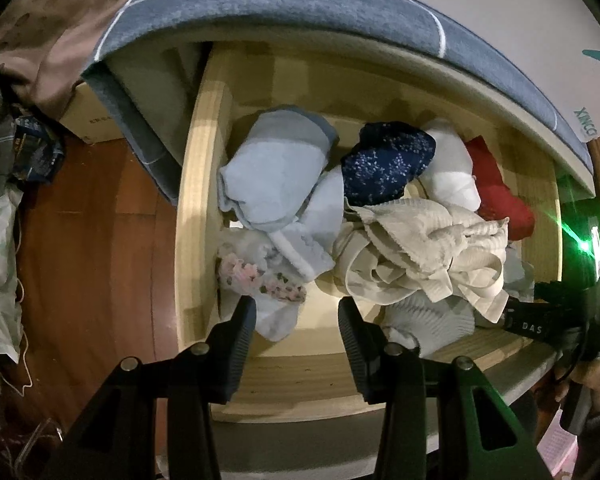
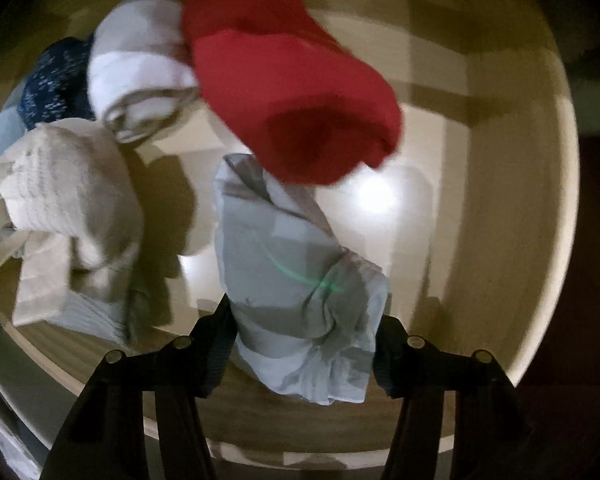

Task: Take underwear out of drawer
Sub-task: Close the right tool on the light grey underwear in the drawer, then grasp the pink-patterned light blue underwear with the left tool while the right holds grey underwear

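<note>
wood floor (image 1: pixel 92 216) shows left only; right tongs (image 2: pixel 300 336) pinch grey underwear (image 2: pixel 300 280).

Home bedroom, clothes drawer (image 1: pixel 196 184), bedding (image 1: pixel 300 0), wood floor (image 1: pixel 92 220)

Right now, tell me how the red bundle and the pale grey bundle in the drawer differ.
The red bundle is one solid colour; the pale grey bundle is patched light and darker grey. The red bundle lies free, further from the right gripper; the grey bundle sits between that gripper's fingers, which seem to press its sides. The red one looks smooth, the grey one crumpled. Both are rolled cloth in the wooden drawer.
</note>
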The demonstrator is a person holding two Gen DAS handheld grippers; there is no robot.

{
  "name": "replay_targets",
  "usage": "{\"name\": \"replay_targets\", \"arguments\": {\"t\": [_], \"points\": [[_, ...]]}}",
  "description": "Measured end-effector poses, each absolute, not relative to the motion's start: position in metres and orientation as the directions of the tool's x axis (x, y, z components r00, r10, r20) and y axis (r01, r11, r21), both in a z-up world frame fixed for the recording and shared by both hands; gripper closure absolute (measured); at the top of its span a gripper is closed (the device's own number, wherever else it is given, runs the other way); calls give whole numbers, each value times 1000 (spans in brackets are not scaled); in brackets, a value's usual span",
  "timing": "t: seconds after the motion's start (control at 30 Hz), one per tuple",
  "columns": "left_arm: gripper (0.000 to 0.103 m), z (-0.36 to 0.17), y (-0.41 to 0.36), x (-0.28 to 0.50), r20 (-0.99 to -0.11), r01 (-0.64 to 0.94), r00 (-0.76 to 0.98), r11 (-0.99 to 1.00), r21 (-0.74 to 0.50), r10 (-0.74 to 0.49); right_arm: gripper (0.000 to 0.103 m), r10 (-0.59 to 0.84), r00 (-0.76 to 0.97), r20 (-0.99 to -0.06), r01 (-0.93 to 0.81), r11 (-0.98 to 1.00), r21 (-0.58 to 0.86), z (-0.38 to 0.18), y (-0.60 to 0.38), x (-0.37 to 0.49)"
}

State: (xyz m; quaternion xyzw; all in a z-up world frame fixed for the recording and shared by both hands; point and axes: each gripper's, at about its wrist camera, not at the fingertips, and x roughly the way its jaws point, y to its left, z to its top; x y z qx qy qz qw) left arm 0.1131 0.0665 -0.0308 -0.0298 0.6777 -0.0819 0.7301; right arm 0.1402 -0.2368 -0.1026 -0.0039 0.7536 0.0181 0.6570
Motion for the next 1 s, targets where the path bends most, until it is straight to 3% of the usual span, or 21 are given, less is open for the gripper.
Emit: {"name": "replay_targets", "arguments": {"t": [0.3, 1.0], "points": [[60, -32, 60, 120, -984, 88, 68, 984, -158, -164, 53, -18, -141, -990, -33, 999, -13, -106, -249, 131], [60, -69, 45, 144, -999, 85, -10, 996, -31, -30, 53, 19, -127, -992, -20, 1000, 22, -137, -249, 121]]}}
